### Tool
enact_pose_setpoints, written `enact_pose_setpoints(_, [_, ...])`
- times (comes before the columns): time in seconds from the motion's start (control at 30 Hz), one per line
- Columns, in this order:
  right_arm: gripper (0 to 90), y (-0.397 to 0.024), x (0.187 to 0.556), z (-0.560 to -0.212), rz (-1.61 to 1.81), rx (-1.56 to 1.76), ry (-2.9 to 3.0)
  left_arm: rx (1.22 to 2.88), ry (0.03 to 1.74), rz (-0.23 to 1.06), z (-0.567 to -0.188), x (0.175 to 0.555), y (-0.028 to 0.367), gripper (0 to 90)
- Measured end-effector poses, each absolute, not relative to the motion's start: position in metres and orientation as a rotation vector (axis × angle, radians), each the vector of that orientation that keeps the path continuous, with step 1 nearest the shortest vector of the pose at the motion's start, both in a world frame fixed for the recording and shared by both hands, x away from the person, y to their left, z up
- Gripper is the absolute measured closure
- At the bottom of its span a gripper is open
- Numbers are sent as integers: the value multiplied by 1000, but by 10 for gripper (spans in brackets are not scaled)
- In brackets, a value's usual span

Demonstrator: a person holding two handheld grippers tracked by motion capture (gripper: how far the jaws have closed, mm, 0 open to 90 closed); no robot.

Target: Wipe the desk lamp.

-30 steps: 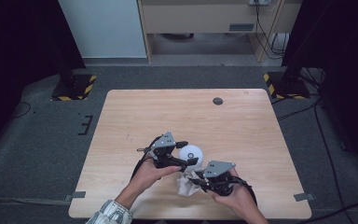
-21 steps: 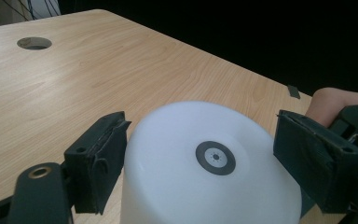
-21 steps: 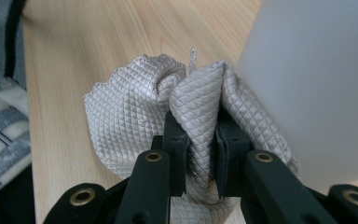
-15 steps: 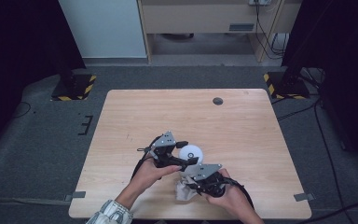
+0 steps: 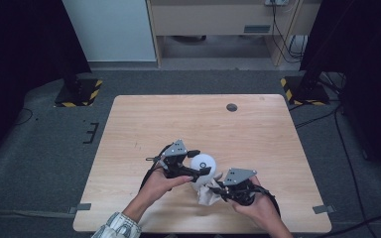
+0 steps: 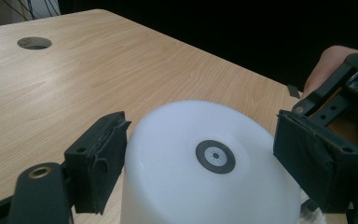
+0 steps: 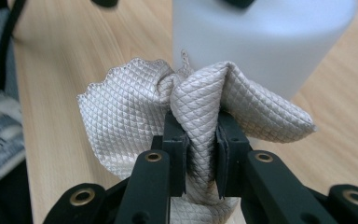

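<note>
2 grippers share the job: your left gripper (image 5: 194,166) clamps the cup (image 5: 203,163) steady on the bench (image 5: 258,134) so your right gripper (image 5: 217,189), pinching the cloth (image 5: 207,194), can wipe it.

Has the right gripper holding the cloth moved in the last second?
Yes. The right gripper, shut on the beige quilted cloth, shifted leftward toward the white cylindrical container, then slightly back.

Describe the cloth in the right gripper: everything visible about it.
The cloth is a pale grey-beige fabric with a fine diamond-quilted weave and a scalloped stitched edge. It is bunched, with a fold pinched between the closed jaws of the right gripper and loose flaps fanning out to either side. It sits just above the wooden table near its front edge, right against the side of the white container.
</note>
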State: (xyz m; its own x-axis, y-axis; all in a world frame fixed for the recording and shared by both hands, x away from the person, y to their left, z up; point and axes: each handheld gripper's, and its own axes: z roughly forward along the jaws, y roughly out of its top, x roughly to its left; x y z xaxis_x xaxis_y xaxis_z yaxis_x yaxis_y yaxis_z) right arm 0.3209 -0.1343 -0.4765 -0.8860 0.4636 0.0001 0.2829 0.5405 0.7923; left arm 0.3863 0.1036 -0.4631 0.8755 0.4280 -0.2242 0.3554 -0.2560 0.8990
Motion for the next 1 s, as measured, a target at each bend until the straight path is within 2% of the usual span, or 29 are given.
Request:
enact_pose_setpoints(0.37, [774,-116,315,-471,1361,567,2546,1867,584,77,-463,387,104,170])
enact_pose_setpoints(0.6, [775,-97,315,-483,1299,542,2592,1867,584,77,-463,386,104,170])
enact_pose_setpoints(1.0, [774,-107,314,-462,1499,572,2487,1867,585,75,-463,387,104,170])
